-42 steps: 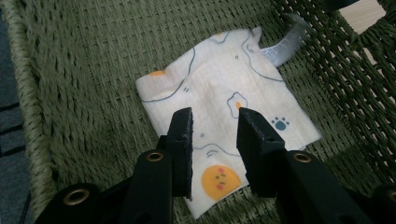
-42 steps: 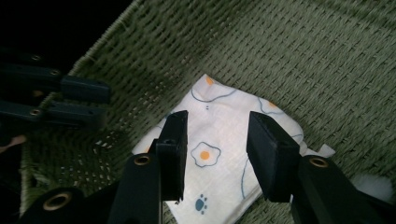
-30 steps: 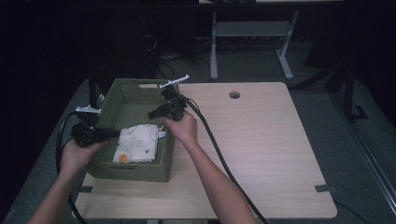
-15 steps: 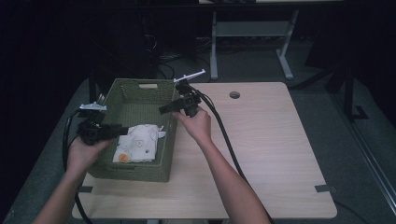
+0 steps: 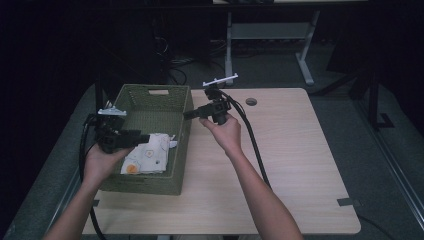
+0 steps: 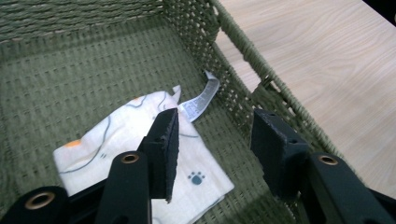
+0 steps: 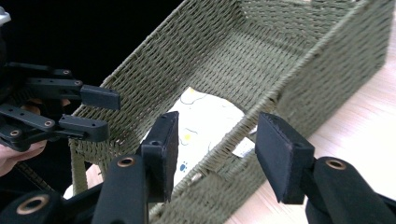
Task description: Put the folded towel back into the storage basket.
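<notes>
Now the folded cloth lies in the lower left of the frame, inside the green basket on the counter — left gripper just above it, right gripper over the rim, both part-open, jaws just been opening, empty.

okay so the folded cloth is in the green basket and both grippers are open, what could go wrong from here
The folded cloth lies loose in the basket with nothing gripping it, and its care tag pokes toward the woven wall, so it might catch there. The left gripper, whose jaws have just been opening, hangs low over the cloth and could snag and unfold it. The right gripper, empty, sits close to the rim and might knock the basket.
</notes>
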Available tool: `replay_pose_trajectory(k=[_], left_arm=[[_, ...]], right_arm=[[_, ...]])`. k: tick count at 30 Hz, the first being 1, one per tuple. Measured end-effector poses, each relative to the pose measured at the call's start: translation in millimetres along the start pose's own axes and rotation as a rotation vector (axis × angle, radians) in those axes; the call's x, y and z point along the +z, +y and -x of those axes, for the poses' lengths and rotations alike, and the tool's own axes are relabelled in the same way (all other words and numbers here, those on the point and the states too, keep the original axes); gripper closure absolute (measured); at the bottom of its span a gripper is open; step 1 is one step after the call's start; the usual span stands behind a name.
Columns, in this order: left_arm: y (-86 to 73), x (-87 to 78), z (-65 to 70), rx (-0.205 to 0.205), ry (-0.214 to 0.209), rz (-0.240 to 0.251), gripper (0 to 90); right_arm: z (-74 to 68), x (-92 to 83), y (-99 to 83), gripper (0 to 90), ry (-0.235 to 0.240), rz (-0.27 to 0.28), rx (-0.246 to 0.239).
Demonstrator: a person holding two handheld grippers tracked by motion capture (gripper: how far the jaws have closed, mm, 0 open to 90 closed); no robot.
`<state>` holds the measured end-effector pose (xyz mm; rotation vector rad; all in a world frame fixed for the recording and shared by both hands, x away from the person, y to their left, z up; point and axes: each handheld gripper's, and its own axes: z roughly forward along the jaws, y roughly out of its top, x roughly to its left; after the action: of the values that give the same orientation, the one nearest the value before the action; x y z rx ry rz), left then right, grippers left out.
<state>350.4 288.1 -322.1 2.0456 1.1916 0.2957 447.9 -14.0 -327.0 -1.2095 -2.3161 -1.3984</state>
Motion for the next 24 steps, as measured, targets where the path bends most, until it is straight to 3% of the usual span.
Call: replay_pose_trajectory(k=[16,24], left_arm=[[20.2,26.5,43.7,0.040,-0.033,-0.002,44.4],[26.6,37.3,65.8,0.053,-0.042,-0.002,41.0]], right_arm=[[36.7,-59.9,-23.0,44.0,-0.020,0.047,0.036],[51.0,-80.7,-33.9,40.6,-0.031,0.055,0.050]])
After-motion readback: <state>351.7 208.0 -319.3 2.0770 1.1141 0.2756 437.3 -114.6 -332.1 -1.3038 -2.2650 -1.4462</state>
